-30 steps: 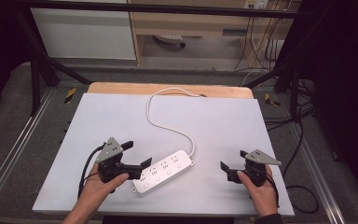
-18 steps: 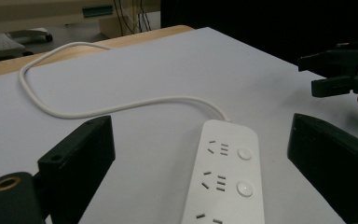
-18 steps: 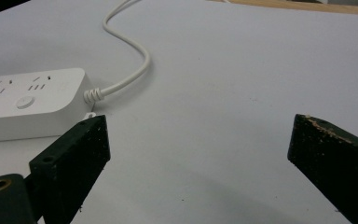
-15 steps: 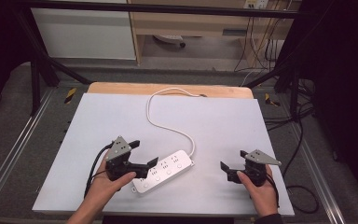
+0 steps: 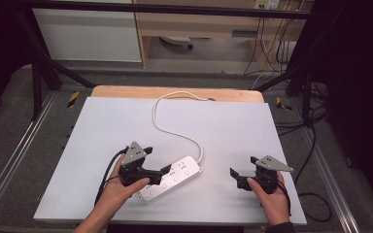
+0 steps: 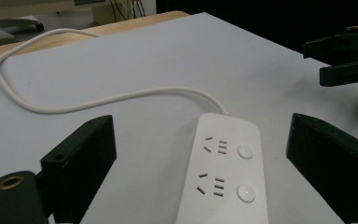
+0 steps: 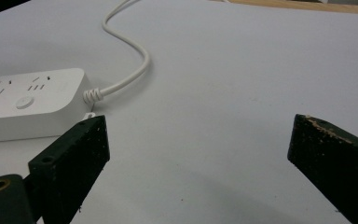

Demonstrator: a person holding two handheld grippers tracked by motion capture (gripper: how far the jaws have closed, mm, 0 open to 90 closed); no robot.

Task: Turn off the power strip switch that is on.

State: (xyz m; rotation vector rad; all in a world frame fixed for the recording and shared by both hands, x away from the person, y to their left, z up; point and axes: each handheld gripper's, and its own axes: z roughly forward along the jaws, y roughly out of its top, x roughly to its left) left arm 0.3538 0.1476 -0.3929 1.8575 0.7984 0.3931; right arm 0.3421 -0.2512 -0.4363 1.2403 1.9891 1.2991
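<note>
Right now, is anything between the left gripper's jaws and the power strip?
Nothing visible. The left gripper is open, one jaw on each side of the power strip, with bare table in both gaps. Its cord trails off the far end.

The left gripper (image 5: 158,171) hides part of the power strip (image 5: 175,175); its cord's (image 5: 172,99) far end passes behind the table edge.

Overhead and close views, shared power strip (image 5: 169,178)

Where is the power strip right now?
In the high view the white power strip lies near the table's front edge, left of centre, between the open fingers of the left gripper, its cord running toward the far edge.
</note>
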